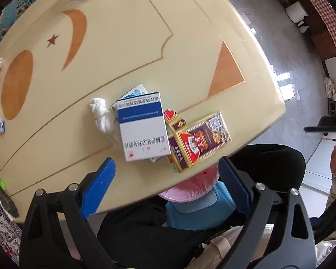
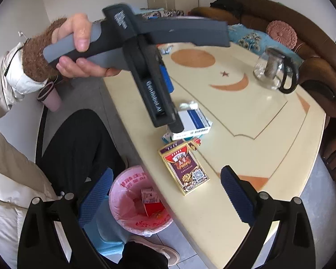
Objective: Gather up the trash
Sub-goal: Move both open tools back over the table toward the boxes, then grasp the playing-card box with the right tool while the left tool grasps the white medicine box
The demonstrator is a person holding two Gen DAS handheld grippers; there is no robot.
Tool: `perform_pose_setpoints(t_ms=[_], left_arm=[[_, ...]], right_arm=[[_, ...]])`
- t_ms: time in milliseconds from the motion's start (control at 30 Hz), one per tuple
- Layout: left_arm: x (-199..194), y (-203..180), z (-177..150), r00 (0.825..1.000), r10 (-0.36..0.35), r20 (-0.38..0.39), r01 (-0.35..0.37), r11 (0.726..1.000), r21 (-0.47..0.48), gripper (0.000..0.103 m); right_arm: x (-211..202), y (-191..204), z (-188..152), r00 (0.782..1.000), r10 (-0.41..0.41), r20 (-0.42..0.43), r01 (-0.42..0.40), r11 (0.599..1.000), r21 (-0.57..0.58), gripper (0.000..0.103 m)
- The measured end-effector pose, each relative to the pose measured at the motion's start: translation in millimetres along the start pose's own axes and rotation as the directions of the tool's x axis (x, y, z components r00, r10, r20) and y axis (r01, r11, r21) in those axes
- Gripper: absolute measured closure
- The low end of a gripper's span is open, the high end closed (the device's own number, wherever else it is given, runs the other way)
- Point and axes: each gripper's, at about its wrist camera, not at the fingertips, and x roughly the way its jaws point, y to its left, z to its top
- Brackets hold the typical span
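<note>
Already some trash sits in the bin (image 2: 114,192): through its pink liner a small printed carton (image 2: 149,196) and a red box (image 2: 153,208) show at the bottom, with room to spare above them. So the job looks part done, not finished.

On the table (image 1: 123,51), near the edge closest to the person, a small pile is left. A white-and-blue box (image 1: 143,132) lies on top, partly over a teal-printed packet (image 1: 135,90). A crumpled tissue (image 1: 100,114) lies just beside it, touching its side. A purple card box (image 1: 201,139) lies against the other side, by the table edge, and a small red-and-gold scrap (image 1: 171,114) peeks out between the two boxes. The bin stands on the floor just below this edge.

The left gripper (image 1: 168,179) points down over the pile, jaws wide and holding nothing; the white-and-blue box seems its likely target. The right gripper (image 2: 165,192) is also wide and empty, hanging over the bin and the table edge.

A glass teapot (image 2: 273,69) stands well apart at the far side, with nothing clear in it but its strainer core; probably not trash.
</note>
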Motion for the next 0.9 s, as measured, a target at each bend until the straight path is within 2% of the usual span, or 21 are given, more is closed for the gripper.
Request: perform_pose_setpoints(t_ms=[133, 400, 733, 900], left_arm=[[14.0, 3.2, 12.0, 1.0, -0.007, -0.018, 0.007, 1.0, 0.007, 0.013], [41.7, 11.4, 32.1, 0.998, -0.015, -0.062, 0.016, 1.0, 0.012, 0.013], [63.5, 21.0, 46.5, 0.994, -0.031, -0.102, 0.032, 0.999, 0.012, 0.013], [67.5, 23.7, 51.4, 0.993, -0.044, -0.106, 0.045, 0.999, 0.011, 0.013]], right_arm=[[22.3, -4.9, -5.9, 0.998, 0.041, -0.05, -0.041, 0.999, -0.005, 0.009], [68.9, -13.2, -11.0, 0.986, 0.072, -0.151, -0.08, 0.996, -0.048, 0.009], [107.7, -29.6, -11.3, 0.973, 0.114, -0.202, -0.127, 0.991, -0.051, 0.009], [120.4, -29.8, -12.9, 0.97, 0.104, -0.22, -0.122, 0.99, -0.07, 0.009]])
